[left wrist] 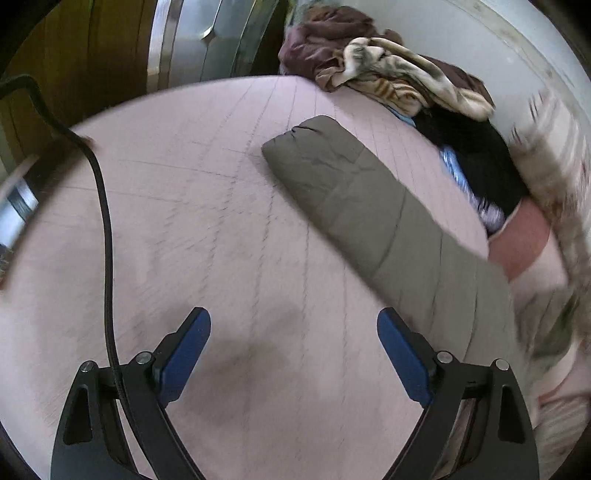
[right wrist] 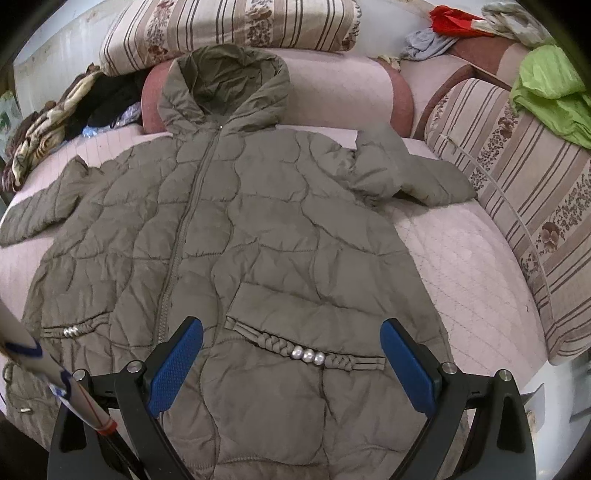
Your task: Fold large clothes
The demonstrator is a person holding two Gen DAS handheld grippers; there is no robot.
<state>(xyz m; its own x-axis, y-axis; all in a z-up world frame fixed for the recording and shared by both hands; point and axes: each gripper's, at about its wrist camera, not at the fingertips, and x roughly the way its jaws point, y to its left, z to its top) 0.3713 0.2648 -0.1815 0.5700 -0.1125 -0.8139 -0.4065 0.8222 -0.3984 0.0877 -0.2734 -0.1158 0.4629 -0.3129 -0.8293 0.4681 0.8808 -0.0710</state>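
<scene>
In the left wrist view, the left gripper (left wrist: 293,332) was spread wide and held nothing, hovering over the pink quilted bed cover (left wrist: 184,221). 1 sleeve (left wrist: 369,206) of the olive quilted coat lay stretched across the cover, cuff toward the far side, just beside the right finger. A black cable (left wrist: 105,229) ran down the left side. A heap of clothes (left wrist: 388,70) sat at the far edge of the bed. The view was blurred at the right. In the right wrist view, the right gripper (right wrist: 291,354) was likewise spread and empty, above the lower front of the coat (right wrist: 236,229). The coat lay flat, front up, zipped, hood (right wrist: 225,85) toward the striped cushion (right wrist: 229,29), both sleeves out sideways. 3 pearl beads (right wrist: 307,355) on a braided pocket trim lay between the fingers. A green cloth (right wrist: 550,96) rested on a second cushion at right
</scene>
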